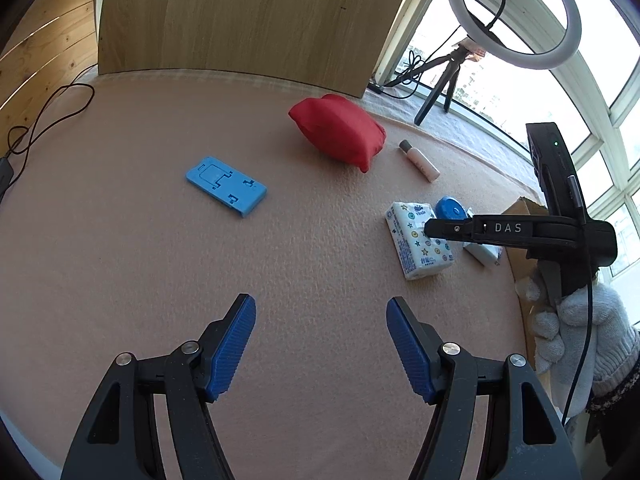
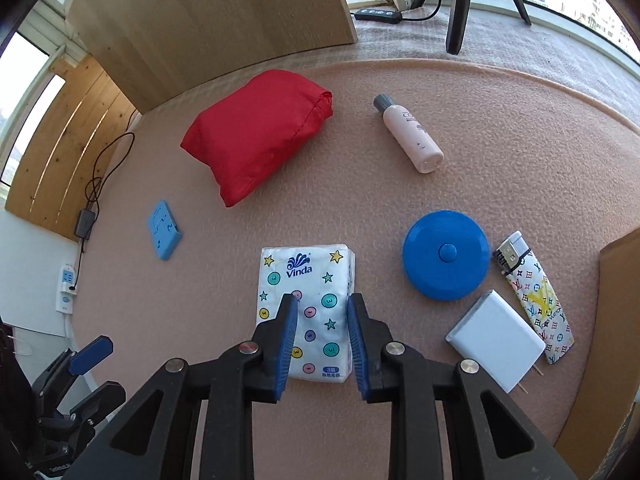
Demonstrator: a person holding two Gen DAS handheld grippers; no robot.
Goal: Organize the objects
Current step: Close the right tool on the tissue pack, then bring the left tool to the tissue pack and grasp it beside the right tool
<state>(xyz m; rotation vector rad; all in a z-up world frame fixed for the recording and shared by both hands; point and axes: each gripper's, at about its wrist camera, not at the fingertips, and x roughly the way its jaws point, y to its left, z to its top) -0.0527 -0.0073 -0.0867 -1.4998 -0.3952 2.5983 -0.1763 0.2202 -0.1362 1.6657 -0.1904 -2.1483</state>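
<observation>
Seven loose items on the pink mat [image 2: 520, 152], none yet in the cardboard box [image 2: 616, 320] at its right edge. Right gripper [image 2: 322, 300] poised over the Vinda tissue pack [image 2: 308, 280], narrowly parted, pinching nothing; left gripper [image 1: 320, 304] spread wide, empty, idle above bare mat. Probably the approach to the first pick: lower, widen to straddle the pack, then squeeze gently.

Both wrist views overhead, sharing table [image 1: 120, 260]

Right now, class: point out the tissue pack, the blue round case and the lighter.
tissue pack [image 2: 306, 280]: right wrist view, printed top face.
blue round case [image 2: 446, 254]: right wrist view, centre button.
lighter [image 2: 538, 304]: right wrist view, patterned body.
</observation>
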